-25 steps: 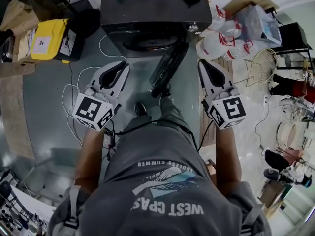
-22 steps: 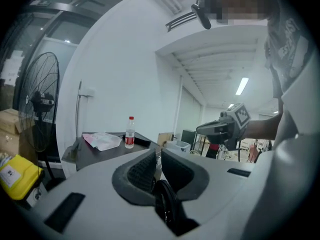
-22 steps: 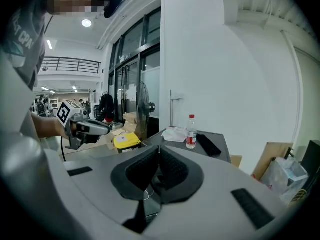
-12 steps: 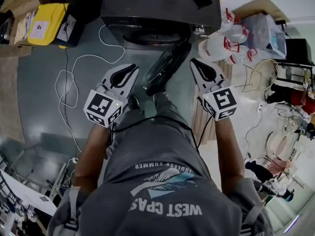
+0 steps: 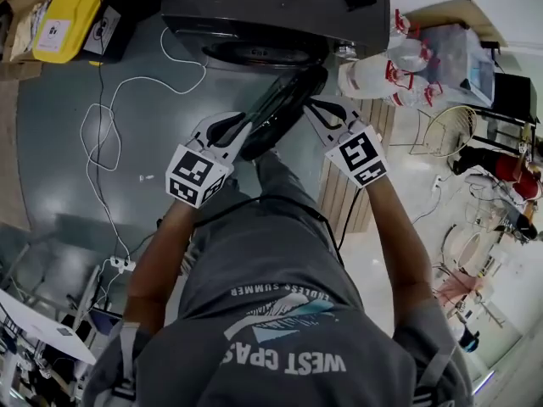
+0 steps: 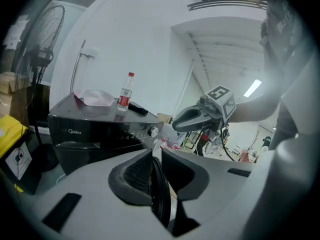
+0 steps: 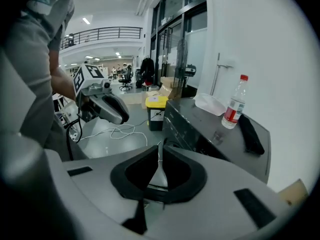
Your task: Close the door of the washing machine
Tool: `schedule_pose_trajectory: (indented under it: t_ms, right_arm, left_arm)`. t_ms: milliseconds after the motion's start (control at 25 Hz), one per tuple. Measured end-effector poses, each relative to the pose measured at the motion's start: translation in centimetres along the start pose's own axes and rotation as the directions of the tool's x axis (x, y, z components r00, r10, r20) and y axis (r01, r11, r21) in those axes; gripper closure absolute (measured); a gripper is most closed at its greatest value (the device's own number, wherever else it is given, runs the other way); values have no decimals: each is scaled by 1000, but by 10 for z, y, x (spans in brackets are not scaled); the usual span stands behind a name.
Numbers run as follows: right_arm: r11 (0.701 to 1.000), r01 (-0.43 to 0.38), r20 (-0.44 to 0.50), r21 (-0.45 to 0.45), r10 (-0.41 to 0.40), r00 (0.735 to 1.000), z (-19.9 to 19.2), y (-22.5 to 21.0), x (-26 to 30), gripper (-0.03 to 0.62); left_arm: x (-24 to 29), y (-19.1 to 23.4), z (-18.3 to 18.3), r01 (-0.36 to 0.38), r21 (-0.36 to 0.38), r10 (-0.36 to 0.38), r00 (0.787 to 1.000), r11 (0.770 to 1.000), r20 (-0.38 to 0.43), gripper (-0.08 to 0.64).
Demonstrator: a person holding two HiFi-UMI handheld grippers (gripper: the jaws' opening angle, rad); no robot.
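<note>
Here the door (image 5: 284, 104) stands open, swung out from the washing machine's (image 5: 271, 15) front, its long axis running edge-on from the machine toward the person. The left tongs (image 5: 242, 127) sit just beside the door's outer end, on the side away from the machine's hinge corner. The right tongs (image 5: 314, 108) flank the opposite face, nearer the machine. Both tongs are clenched on nothing. Likely a push swings it closed. One door, one machine, two tongs, one bottle (image 6: 125, 93) on the machine's top.
</note>
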State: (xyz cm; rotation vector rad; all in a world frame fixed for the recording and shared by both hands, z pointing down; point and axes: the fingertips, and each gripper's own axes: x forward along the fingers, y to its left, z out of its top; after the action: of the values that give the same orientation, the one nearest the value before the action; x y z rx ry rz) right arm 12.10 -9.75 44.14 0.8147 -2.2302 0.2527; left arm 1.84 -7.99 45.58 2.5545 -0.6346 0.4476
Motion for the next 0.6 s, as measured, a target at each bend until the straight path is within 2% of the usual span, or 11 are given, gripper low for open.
schedule_pose_trajectory:
  t_ms: [160,200,280,440,600]
  right_arm:
    - [991,-107,-82,-76,101,992,-30,9,28,544]
    - [986,-133,-108,-98,122,987,-38,11,34,505]
    - [972,-186,-164,-144,162,973,-57,13,47,480]
    - [928,-292,-270,-233,227,936,-89,19,67,448]
    - [864,-396,-368,-311,275,888,-121,22,81,417]
  left_arm:
    - [19,3,-23,16,-16,-17,999,1000,-46,505]
    - [25,4,-28,21,-19,-22,998,1000,-58,500]
    - [36,6,-39,32,-25,-34,996,999,-82,483]
    - [57,7,-63,53,-45,-59,989,998,-134,443]
    - [80,2,-92,78,-50,-87,977,996,-197,405]
